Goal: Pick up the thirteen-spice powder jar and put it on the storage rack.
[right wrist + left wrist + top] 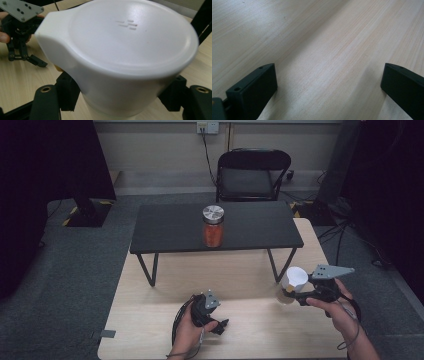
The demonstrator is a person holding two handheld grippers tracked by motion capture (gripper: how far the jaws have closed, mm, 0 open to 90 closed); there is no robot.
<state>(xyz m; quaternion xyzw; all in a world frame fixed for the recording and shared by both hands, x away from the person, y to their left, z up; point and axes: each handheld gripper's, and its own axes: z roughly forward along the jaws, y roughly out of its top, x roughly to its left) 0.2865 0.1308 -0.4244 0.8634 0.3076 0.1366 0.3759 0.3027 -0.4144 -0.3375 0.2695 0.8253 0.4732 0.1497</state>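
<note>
High view | right gripper [295, 295] clamps white plastic lidded cup [293, 281] | left gripper [220, 326] spread, empty | orange-filled glass jar [213, 226] on black metal riser [165, 227] beyond

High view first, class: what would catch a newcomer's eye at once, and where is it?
The jar of orange-red contents with a silver lid stands out, alone on the low black table at the far side. Nearer, at the right, the right gripper has its jaws closed on a white lidded container above the pale wooden table. The left gripper rests low on that table, jaws apart and holding nothing.
</note>
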